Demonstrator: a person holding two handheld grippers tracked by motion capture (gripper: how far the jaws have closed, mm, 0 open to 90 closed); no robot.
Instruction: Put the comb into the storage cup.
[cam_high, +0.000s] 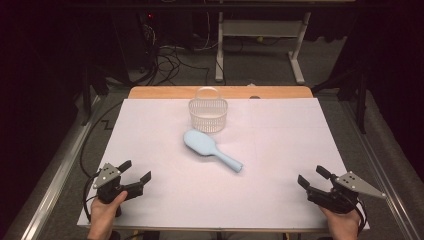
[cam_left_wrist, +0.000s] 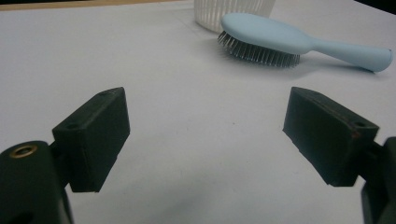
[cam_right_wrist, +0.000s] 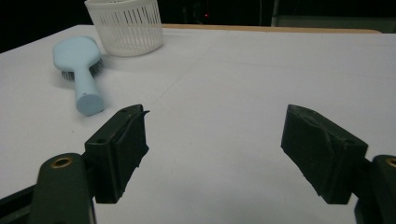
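Here we find the pale blue hairbrush (cam_high: 212, 149) mid-table, bristles down, just in front of the white slotted basket (cam_high: 208, 115). Its handle runs toward our right gripper (cam_high: 314, 178), the likelier taker. That one and our left gripper (cam_high: 136, 171) gape wide, holding nothing.

Lying bristles-down mid-sheet on the white-covered table (cam_high: 165, 200): a pale blue hairbrush (cam_high: 210, 149), handle angling toward the near right. Standing just behind its head, toward the far edge: a white slotted basket (cam_high: 208, 114).

No text, label or number is legible.
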